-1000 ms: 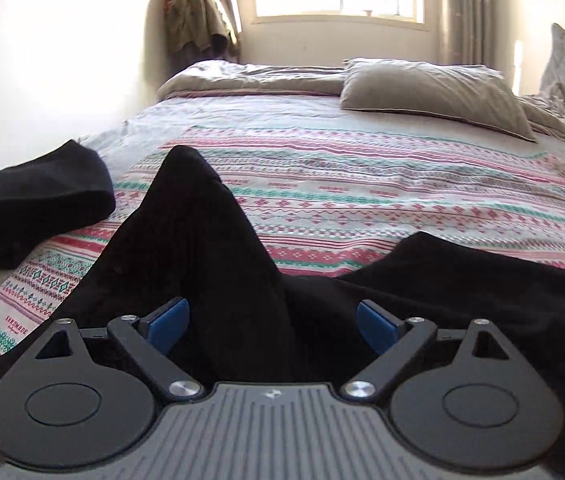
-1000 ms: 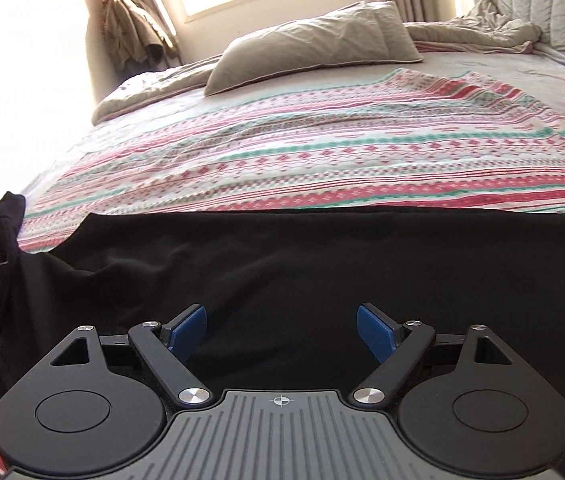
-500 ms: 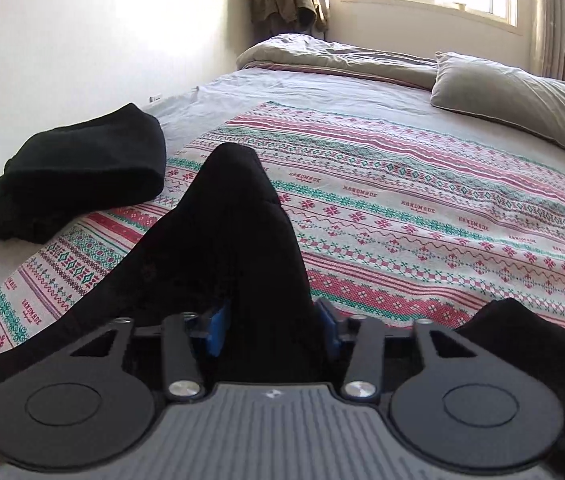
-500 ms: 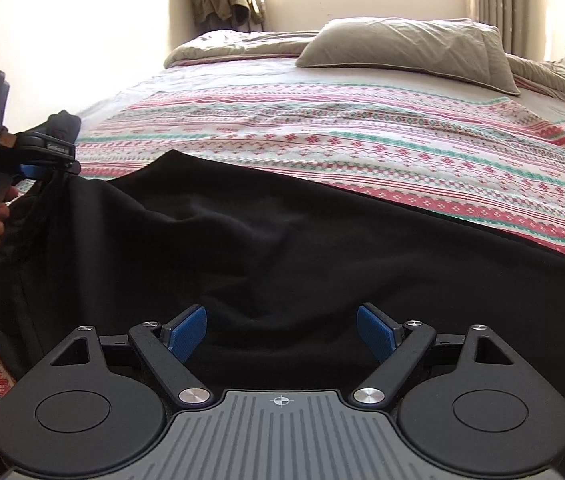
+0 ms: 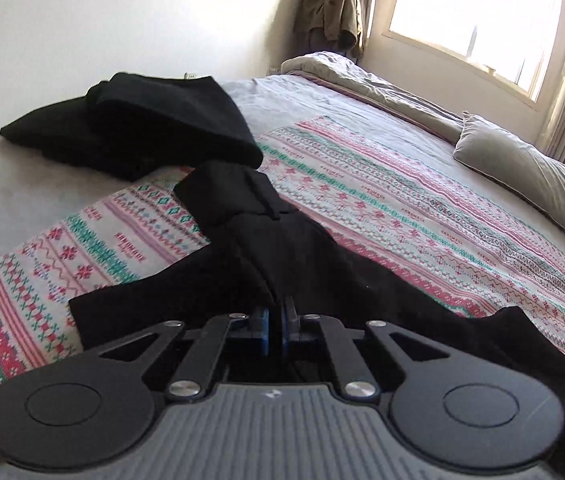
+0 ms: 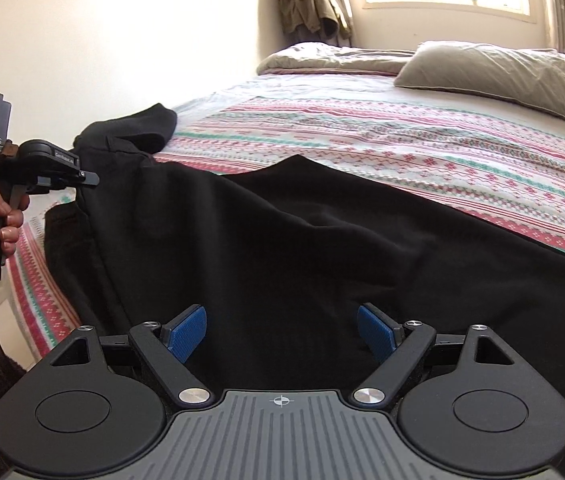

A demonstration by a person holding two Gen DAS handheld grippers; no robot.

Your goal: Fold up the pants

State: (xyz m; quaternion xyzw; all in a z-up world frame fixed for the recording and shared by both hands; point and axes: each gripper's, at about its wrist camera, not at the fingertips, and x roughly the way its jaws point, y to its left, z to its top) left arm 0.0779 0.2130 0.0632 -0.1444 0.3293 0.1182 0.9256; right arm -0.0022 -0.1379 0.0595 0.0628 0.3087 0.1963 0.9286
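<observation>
Now left wrist view: left tool (image 5: 275,316) clenched on a bunched ridge of the black pants (image 5: 282,248) lying on the bed (image 5: 422,200). Right wrist view: right tool (image 6: 281,330) released, hovering over the pants (image 6: 302,240). Step looks like first grasp; next, right tool needs its own pinch.

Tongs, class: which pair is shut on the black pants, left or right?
The left tongs, pads pinching the pants. The right tongs stand wide open above the cloth.
</observation>
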